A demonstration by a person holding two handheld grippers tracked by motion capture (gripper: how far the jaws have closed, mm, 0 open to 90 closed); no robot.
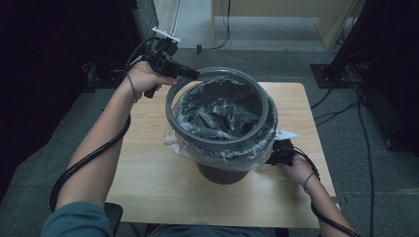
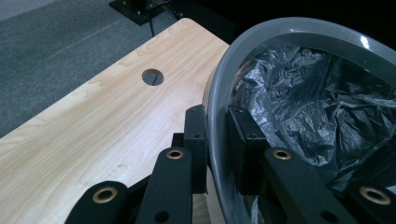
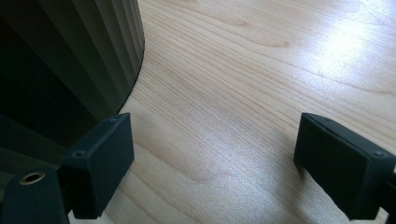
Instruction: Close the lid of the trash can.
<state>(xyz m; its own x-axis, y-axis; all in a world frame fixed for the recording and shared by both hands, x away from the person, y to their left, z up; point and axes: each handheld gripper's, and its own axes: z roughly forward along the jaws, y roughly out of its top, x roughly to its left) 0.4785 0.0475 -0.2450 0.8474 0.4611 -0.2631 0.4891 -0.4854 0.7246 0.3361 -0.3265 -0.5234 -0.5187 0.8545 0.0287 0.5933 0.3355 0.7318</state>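
A dark grey bin (image 1: 222, 174) stands in the middle of the wooden table (image 1: 148, 163), lined with a crinkled plastic bag (image 1: 217, 106) whose edge hangs over the rim. A grey ring (image 1: 217, 143) lies tilted over the bin's mouth, its far-left side raised. My left gripper (image 1: 190, 74) is shut on that raised side. In the left gripper view its jaws (image 2: 218, 140) clamp the ring (image 2: 280, 37) wall, the bag (image 2: 317, 102) inside. My right gripper (image 1: 276, 157) sits low beside the bin's right side. It is open (image 3: 212, 163), beside the ribbed bin wall (image 3: 70, 56), above bare table (image 3: 243, 70).
A round cable hole (image 2: 152, 77) sits in the table near its far edge. Grey carpet (image 1: 59, 148) surrounds the table. Cables (image 1: 346, 106) trail on the floor at right, near dark equipment (image 1: 390, 98). Light wooden furniture (image 1: 296, 19) stands behind.
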